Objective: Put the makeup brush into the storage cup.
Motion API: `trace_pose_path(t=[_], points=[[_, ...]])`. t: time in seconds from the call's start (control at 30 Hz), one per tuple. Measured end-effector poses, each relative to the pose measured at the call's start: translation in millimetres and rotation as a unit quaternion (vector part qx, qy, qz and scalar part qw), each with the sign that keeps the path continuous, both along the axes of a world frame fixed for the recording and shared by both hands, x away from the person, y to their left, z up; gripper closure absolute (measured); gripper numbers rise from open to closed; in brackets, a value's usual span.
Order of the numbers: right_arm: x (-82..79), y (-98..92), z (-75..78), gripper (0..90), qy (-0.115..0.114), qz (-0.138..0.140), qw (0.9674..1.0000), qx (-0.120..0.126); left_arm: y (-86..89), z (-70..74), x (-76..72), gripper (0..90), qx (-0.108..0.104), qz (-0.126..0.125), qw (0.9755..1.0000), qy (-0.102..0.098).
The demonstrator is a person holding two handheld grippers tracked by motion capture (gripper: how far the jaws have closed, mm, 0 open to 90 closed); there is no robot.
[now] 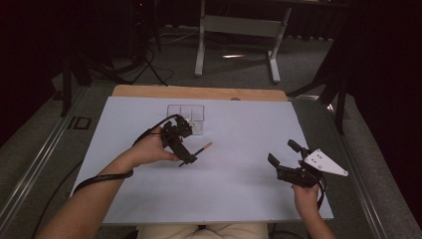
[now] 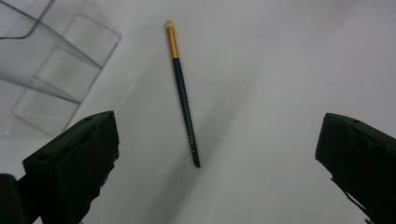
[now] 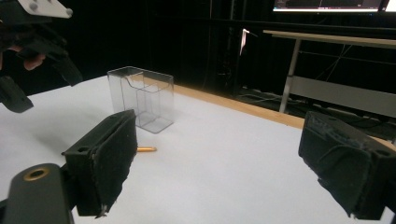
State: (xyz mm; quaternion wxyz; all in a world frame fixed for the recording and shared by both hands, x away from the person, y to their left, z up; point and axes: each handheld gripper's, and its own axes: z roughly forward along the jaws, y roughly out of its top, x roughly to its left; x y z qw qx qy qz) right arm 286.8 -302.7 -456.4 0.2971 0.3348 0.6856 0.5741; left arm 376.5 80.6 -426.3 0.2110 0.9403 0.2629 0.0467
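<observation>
In the left gripper view, the brush (image 2: 183, 95) lies lengthwise at frame centre between the left gripper's (image 2: 215, 154) spread jaws.

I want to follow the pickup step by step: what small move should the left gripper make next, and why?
Probably lower the left gripper straight down and close. Its jaws stand wide open above the brush, which lies flat on the white table between them, untouched, beside the clear organizer.

Lab or studio, black curtains (image 3: 140, 32), monitor (image 3: 327, 4), metal-legged desk (image 1: 239, 25), floor cables (image 1: 149, 64)
</observation>
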Motion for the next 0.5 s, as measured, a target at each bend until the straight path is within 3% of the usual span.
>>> trace_pose_path(t=[0.2,0.27,0.5], points=[[-0.4,0.5,-0.1,11.8,0.0,0.002,1.0,-0.001,-7.3,-5.2,7.7,2.1,0.006,0.004,0.9999,0.011],[-0.3,0.4,-0.2,11.8,0.0,0.002,1.0,-0.001,-10.4,-8.3,10.6,2.3,0.011,0.006,0.9996,0.024],[0.0,0.5,-0.6,11.8,0.001,0.003,1.0,-0.001,-18.7,-20.6,19.2,14.1,0.029,0.014,0.9981,0.053]])
